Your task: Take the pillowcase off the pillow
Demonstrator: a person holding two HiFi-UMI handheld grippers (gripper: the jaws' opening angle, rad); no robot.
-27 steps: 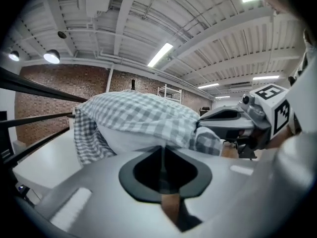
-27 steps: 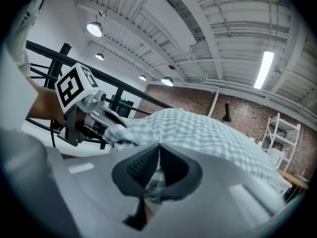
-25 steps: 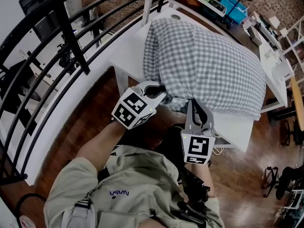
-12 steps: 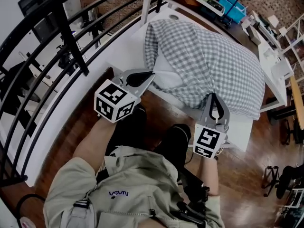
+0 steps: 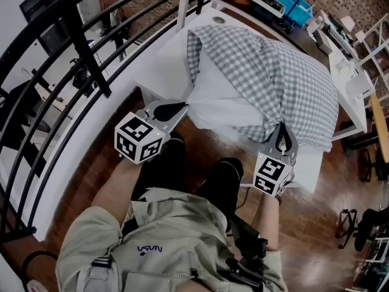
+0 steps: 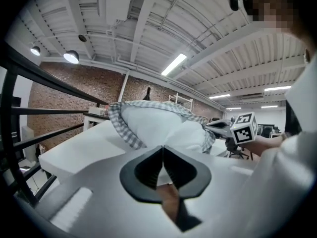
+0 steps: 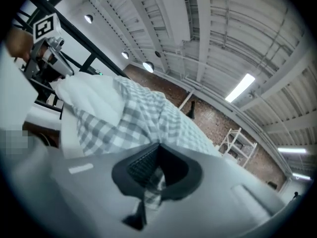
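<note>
A pillow in a grey-and-white checked pillowcase (image 5: 292, 84) lies on a white table (image 5: 164, 59). The white pillow (image 5: 225, 102) shows bare at the case's near left opening. My left gripper (image 5: 184, 107) is shut on the pillow's near corner, off the table's front left edge. My right gripper (image 5: 283, 131) is shut on the checked hem at the near right. In the left gripper view the shut gripper (image 6: 162, 150) points at the white pillow (image 6: 158, 128). In the right gripper view, checked cloth hangs through the shut gripper (image 7: 157, 150).
A black curved railing (image 5: 73, 47) runs along the left. A cluttered desk with a blue bin (image 5: 298, 8) stands behind the table. White shelving (image 5: 371, 35) is at the right. Wooden floor (image 5: 97, 163) lies below, and the person's legs are near the table's front edge.
My left gripper has moved left and toward the person, drawing more white pillow out of the case. My right gripper has moved right with the hem, so the opening is wider.
</note>
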